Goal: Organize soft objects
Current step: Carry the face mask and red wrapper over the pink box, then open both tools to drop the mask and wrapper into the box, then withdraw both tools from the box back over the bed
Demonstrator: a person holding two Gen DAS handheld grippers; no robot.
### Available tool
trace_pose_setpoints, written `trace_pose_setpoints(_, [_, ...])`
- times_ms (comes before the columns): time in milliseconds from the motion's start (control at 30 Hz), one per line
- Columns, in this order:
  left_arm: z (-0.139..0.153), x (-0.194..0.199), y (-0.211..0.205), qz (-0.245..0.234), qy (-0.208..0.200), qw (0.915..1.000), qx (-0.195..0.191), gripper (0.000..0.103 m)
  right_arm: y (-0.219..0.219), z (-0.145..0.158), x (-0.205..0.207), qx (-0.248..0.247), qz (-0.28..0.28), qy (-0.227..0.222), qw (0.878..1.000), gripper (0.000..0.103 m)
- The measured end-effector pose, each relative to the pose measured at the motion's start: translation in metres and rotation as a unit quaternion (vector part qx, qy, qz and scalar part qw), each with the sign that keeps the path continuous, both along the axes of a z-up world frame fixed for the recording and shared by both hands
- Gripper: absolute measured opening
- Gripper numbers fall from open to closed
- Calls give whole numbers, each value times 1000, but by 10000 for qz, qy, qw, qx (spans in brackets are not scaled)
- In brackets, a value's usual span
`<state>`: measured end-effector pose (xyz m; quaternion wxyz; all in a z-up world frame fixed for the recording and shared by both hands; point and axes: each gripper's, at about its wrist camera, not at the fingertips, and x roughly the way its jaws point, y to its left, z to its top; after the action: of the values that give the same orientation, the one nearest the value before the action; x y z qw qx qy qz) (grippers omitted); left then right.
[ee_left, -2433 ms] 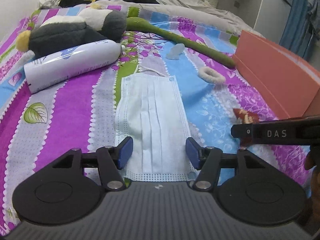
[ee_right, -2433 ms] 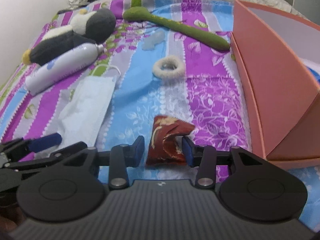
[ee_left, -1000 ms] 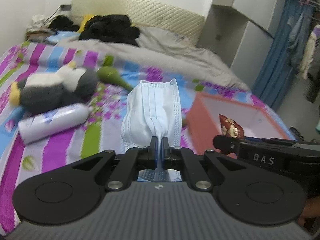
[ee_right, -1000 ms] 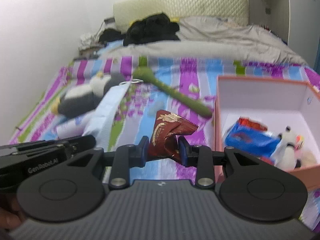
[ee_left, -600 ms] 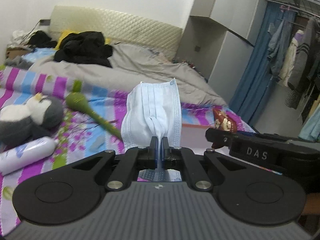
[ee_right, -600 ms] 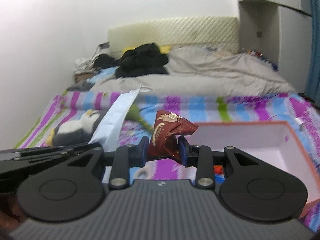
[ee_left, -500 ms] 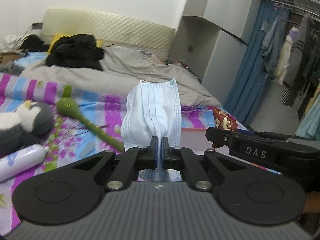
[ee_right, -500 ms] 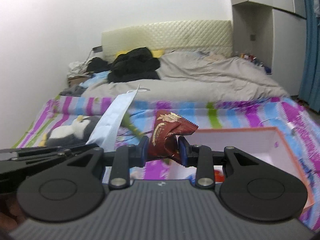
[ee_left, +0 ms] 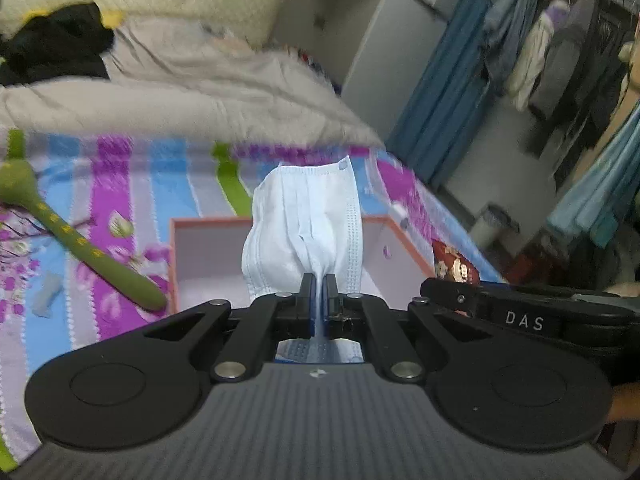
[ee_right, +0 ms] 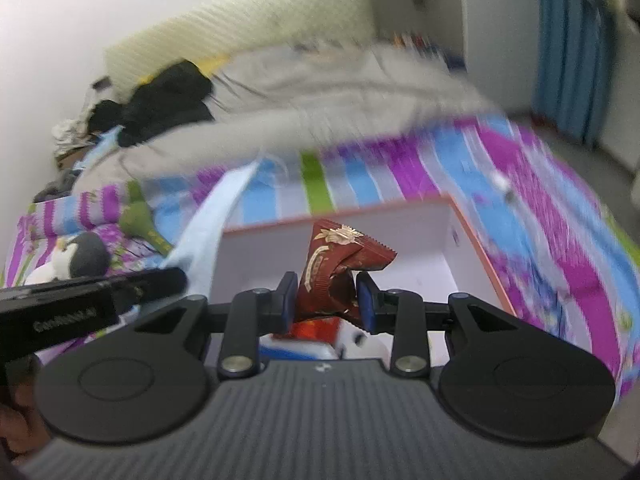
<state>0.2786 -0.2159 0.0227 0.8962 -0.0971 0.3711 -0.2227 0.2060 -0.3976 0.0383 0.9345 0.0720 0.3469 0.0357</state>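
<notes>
Aloft, left tool [ee_left: 319,294] pinching face mask [ee_left: 304,224], right tool [ee_right: 326,300] gripping snack packet [ee_right: 340,264], over box [ee_right: 472,240].

A pale blue pleated face mask [ee_left: 304,220] stands upright, pinched at its lower edge so the pleats bunch and fan out above, over the near wall of the orange box [ee_left: 208,222]. A crumpled dark red snack packet [ee_right: 336,268] with gold print is held upright over the box's white inside, where a blue packet [ee_right: 296,348] and a white plush [ee_right: 364,340] lie.
</notes>
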Motion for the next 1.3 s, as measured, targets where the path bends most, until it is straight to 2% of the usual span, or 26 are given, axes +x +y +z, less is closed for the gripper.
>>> trace_pose_setpoints(167, [-31, 31, -25, -429, 813, 9956, 195, 4, -31, -31, 21, 215, -179, 851, 9960, 35])
trace_pose_setpoints(300, [-47, 38, -32, -476, 1129, 9921, 270, 4, -47, -48, 29, 249, -279, 1297, 9908, 36])
trace_pose_setpoints(567, [-49, 37, -43, -600, 1167, 9907, 351, 6, -61, -59, 29, 291, -443, 1569, 9862, 39])
trace_pose_setpoints(600, [-48, 38, -44, -605, 1197, 9902, 375, 15, -61, -60, 29, 283, -453, 1587, 9859, 43])
trace_pose_setpoints(633, [-47, 37, -45, -619, 1192, 9901, 411, 28, -61, -59, 28, 288, -447, 1585, 9859, 52])
trace_pose_setpoints(700, [-41, 30, -43, -558, 1038, 9921, 431, 43, -62, -56, 26, 291, -431, 1557, 9864, 58])
trace_pose_setpoints(867, [-18, 4, -33, -438, 568, 9966, 397, 43, -57, -40, 11, 272, -366, 1257, 9910, 58])
trace_pose_setpoints(1000, [6, -30, -19, -277, 131, 9990, 338, 43, -43, -17, -10, 216, -217, 841, 9960, 58])
trace_pose_setpoints(1167, [33, -85, 9, -45, -383, 9986, 373, 43, -21, 8, -48, 281, -48, 332, 9990, 58])
trace_pose_setpoints(1300, [43, -126, 35, 170, -632, 9972, 355, 43, 5, 19, -81, 278, 125, 13, 9995, 58])
